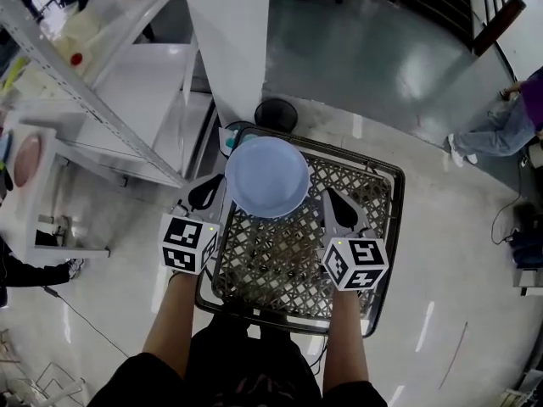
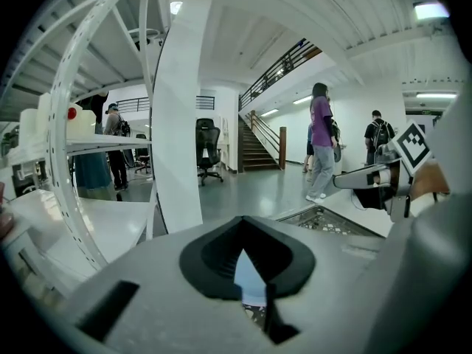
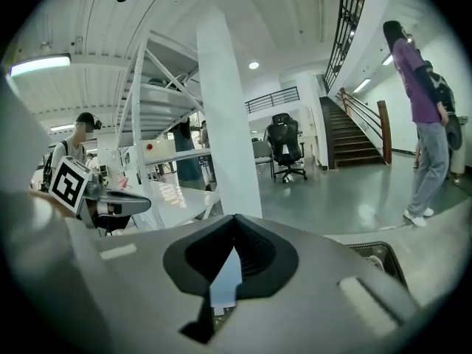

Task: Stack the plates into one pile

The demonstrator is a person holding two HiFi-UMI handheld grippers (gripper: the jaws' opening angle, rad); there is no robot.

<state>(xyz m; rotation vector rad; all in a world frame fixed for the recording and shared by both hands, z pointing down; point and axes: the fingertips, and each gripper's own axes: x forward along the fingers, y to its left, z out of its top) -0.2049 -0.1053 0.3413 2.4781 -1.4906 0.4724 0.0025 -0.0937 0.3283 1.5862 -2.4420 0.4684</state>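
A light blue plate hangs above a black lattice basket, carried between both grippers. My left gripper is shut on the plate's left rim. My right gripper is shut on its right rim. In the left gripper view a sliver of the blue plate shows between the closed black jaws. The right gripper view shows the same plate edge pinched in its jaws. No other plate shows inside the basket.
A white pillar stands just beyond the basket, with a black round stool at its foot. A white shelf rack runs along the left, holding a pink plate. A person stands at the far right.
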